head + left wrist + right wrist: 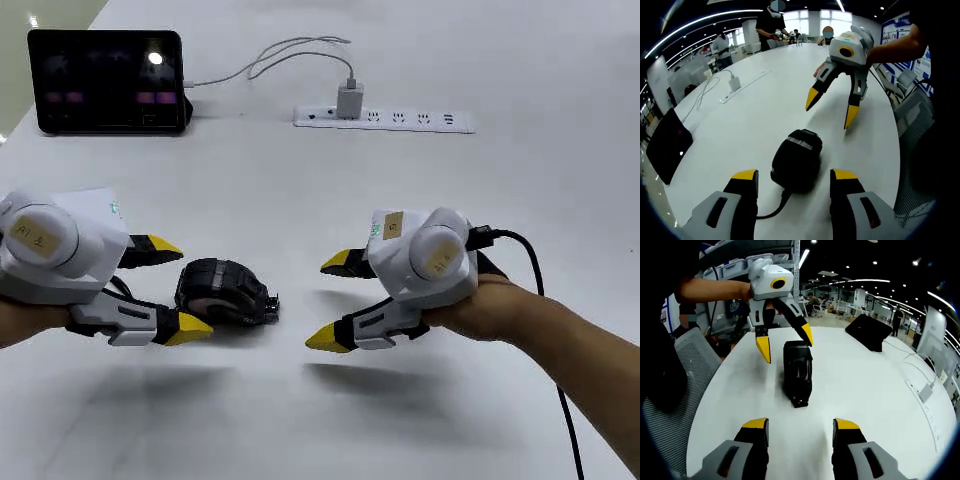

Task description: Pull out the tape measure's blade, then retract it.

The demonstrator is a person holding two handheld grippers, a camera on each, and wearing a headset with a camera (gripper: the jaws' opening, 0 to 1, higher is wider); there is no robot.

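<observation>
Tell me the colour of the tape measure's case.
Black: the rounded black plastic tape measure shows best in the right gripper view.

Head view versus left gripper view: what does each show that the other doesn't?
The head view adds the blade end of the tape measure, facing the right hand-held gripper, and its cable. The left gripper view adds the tape measure's cord and people in the background. Both show the tape measure between the jaws of the open left hand-held gripper, the tablet and the power strip.
</observation>
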